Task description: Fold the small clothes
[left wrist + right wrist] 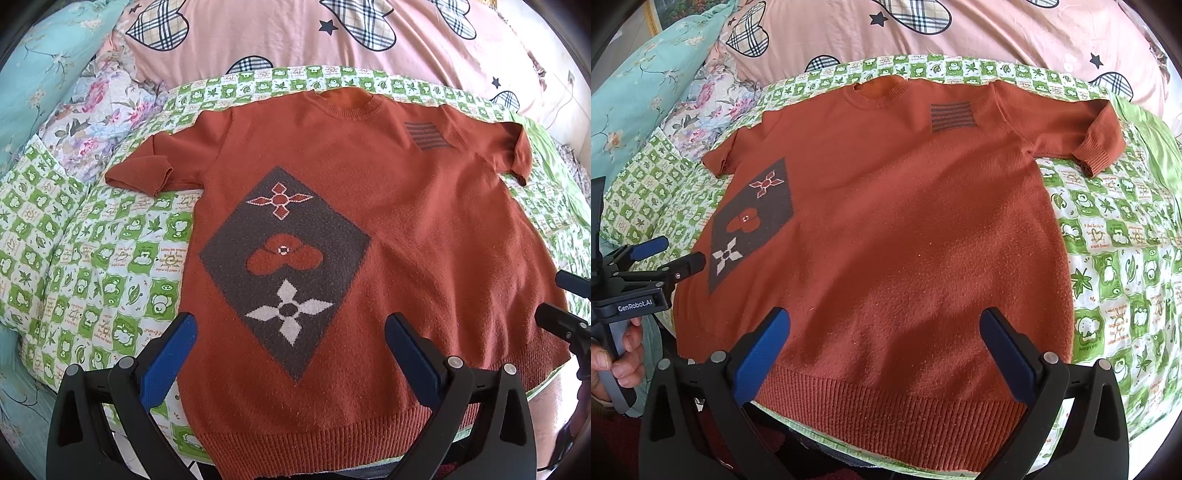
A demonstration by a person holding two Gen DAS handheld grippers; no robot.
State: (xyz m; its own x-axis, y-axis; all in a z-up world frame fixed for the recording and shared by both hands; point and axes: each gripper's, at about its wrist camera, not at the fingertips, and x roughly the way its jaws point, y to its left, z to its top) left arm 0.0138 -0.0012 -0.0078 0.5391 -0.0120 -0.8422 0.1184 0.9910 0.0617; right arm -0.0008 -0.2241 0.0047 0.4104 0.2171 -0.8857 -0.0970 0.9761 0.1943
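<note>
A rust-orange knit sweater with short sleeves lies flat, front up, on a green-and-white checked bedspread. It bears a grey diamond patch with flower shapes and a small striped patch. My left gripper is open above the hem's left part. My right gripper is open above the sweater near its hem's right part. The left gripper also shows in the right wrist view, held by a hand.
A pink quilt with plaid hearts lies behind the sweater. A teal floral pillow and a floral cover lie at the left. The bedspread's front edge runs just under the hem.
</note>
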